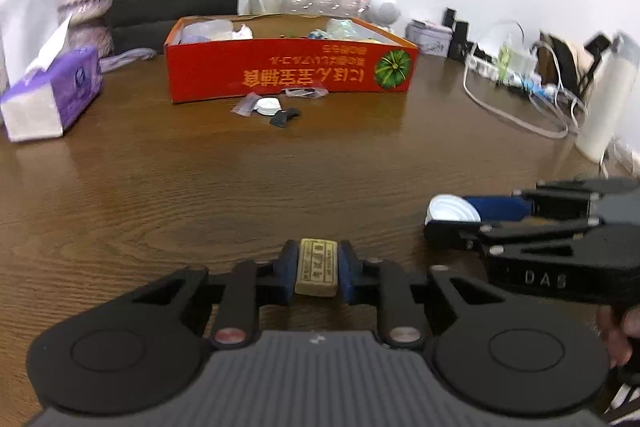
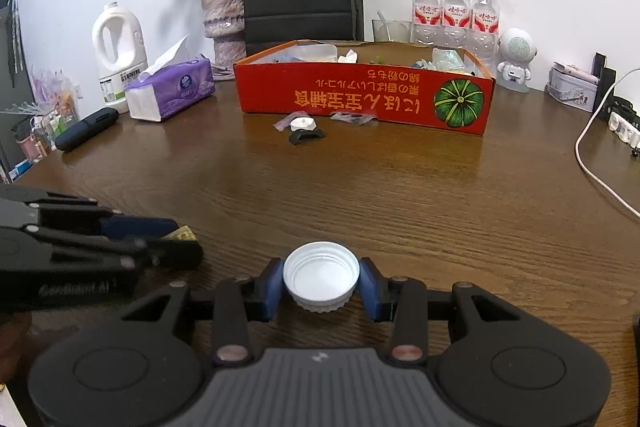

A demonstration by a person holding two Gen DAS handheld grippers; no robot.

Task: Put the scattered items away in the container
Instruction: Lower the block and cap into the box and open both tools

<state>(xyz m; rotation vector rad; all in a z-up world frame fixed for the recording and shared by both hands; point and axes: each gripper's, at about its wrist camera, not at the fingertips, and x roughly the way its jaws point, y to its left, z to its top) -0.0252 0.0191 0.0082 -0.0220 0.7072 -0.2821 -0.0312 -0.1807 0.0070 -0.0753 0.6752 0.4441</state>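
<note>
Left claw (image 1: 317, 269): clamped on a tan block (image 1: 316, 267), near desk (image 1: 200, 187) edge.
Right claw (image 2: 321, 283): gripping a white bottle cap (image 2: 321, 277), near edge.
Red box (image 2: 360, 95): far side, centre.

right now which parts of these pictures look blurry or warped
Left wrist view: the cables and right gripper at the right edge are smeared, and the red box bows. Right wrist view: sharper, the white cap crisp, corners dark and curved.
</note>
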